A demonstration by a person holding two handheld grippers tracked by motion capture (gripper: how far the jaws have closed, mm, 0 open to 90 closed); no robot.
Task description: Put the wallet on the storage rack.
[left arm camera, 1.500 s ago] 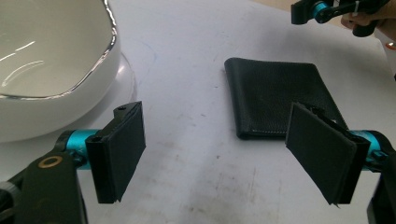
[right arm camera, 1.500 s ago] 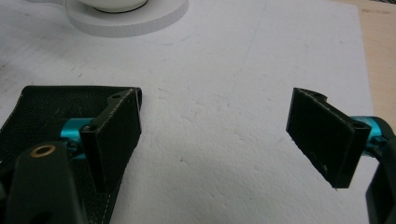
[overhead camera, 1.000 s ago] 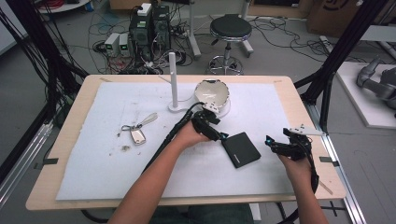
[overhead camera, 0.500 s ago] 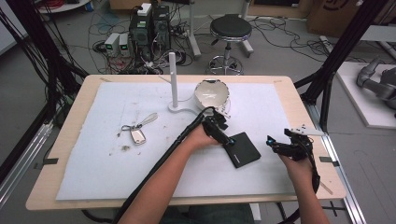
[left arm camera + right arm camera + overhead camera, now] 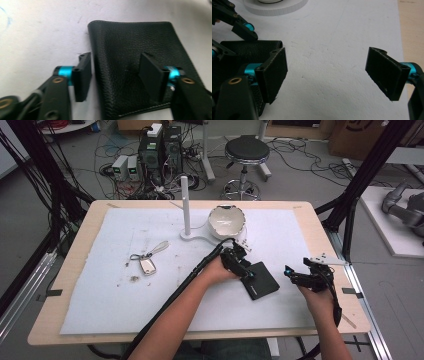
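A black leather wallet (image 5: 261,281) lies flat on the white mat, right of centre. My left gripper (image 5: 247,274) hangs over its left end, open. In the left gripper view the gripper (image 5: 117,75) straddles the long edge of the wallet (image 5: 130,42): one jaw is over the mat, the other over the leather. My right gripper (image 5: 295,276) is just right of the wallet, open and holding nothing. In the right gripper view the gripper (image 5: 329,73) spreads wide over bare mat, with the wallet (image 5: 249,48) at the left beside one jaw.
A white bowl (image 5: 227,222) and a white post on a round base (image 5: 185,207) stand behind the wallet. A key bunch with a fob (image 5: 146,263) lies at mid left. A small white part (image 5: 325,258) rests by the table's right edge (image 5: 350,285).
My left gripper has moved right and nearer, from beside the bowl to over the wallet's left end. The right gripper has hardly moved.
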